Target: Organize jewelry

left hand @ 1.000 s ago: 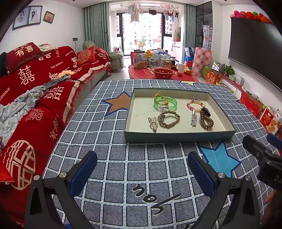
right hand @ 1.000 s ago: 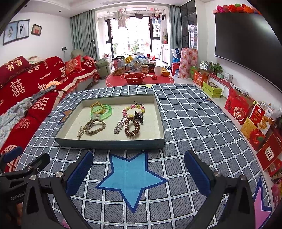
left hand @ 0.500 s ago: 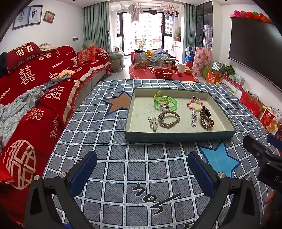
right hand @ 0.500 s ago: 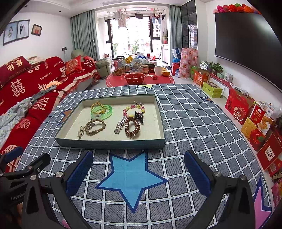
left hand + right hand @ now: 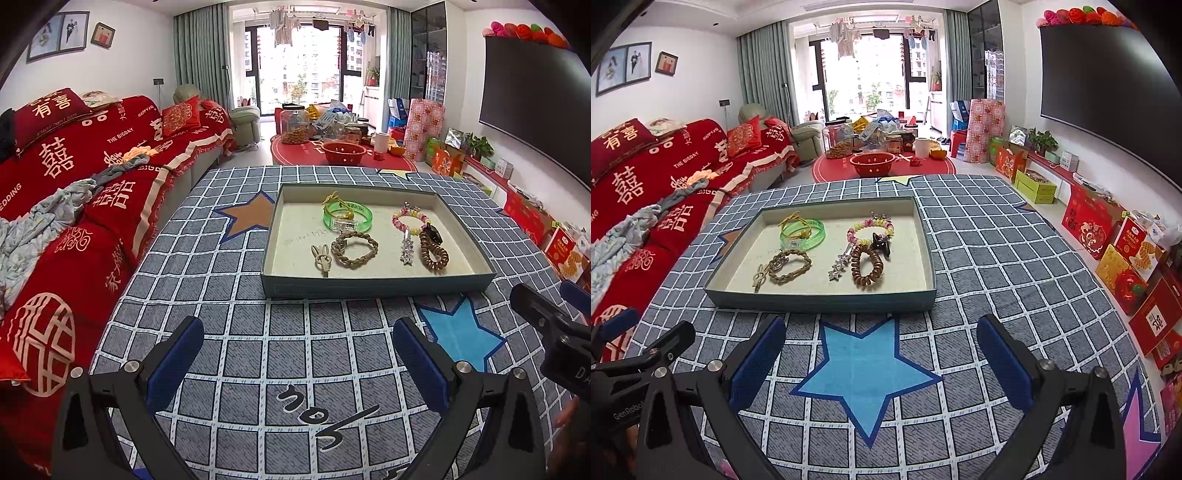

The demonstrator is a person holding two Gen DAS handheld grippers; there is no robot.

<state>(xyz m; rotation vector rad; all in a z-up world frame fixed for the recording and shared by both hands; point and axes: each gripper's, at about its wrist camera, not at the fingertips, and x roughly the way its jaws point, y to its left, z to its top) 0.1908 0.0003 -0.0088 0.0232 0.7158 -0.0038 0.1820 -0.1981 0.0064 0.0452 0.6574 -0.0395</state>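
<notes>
Two grippers, both empty w/ jaws spread wide. We take the tray as our landmark throughout.

Left wrist view: our left gripper [image 5: 297,363] hovers over the checked blue-grey cloth [image 5: 236,306], on the near side of the tray [image 5: 376,286], apart from it. The tray is a shallow teal box w/ a pale floor, and all the jewelry lies inside. Toward the tray's far wall: a green bangle [image 5: 347,217] w/ a yellow cord [image 5: 334,201] across it. Toward the near wall, left part: a beige rabbit-ear clip [image 5: 322,257], and just beside it a braided tan bracelet [image 5: 355,249]. Right part: a pastel bead bracelet [image 5: 410,221] farthest back, a silver star clip [image 5: 406,249] below it, a brown spiral hair tie [image 5: 434,253] next to that, and a black claw clip [image 5: 432,233] touching the tie's far end. An orange star print [image 5: 251,216] sits just off the tray's left wall. At the right edge we see part of our right gripper [image 5: 550,325], near the tray's near-right corner but off it.

Right wrist view: our right gripper [image 5: 881,360] hangs above a blue star print [image 5: 864,363], directly in front of the tray's [image 5: 820,302] near wall, not touching. Same pieces inside: green bangle [image 5: 803,234], braided bracelet [image 5: 790,266], bead bracelet [image 5: 870,227], star clip [image 5: 841,260], spiral tie [image 5: 866,268], claw clip [image 5: 881,244]. Left gripper [image 5: 635,350] shows at bottom-left, off the tray's near-left corner. Red sofa [image 5: 646,177] lies beyond the tray's left side.
</notes>
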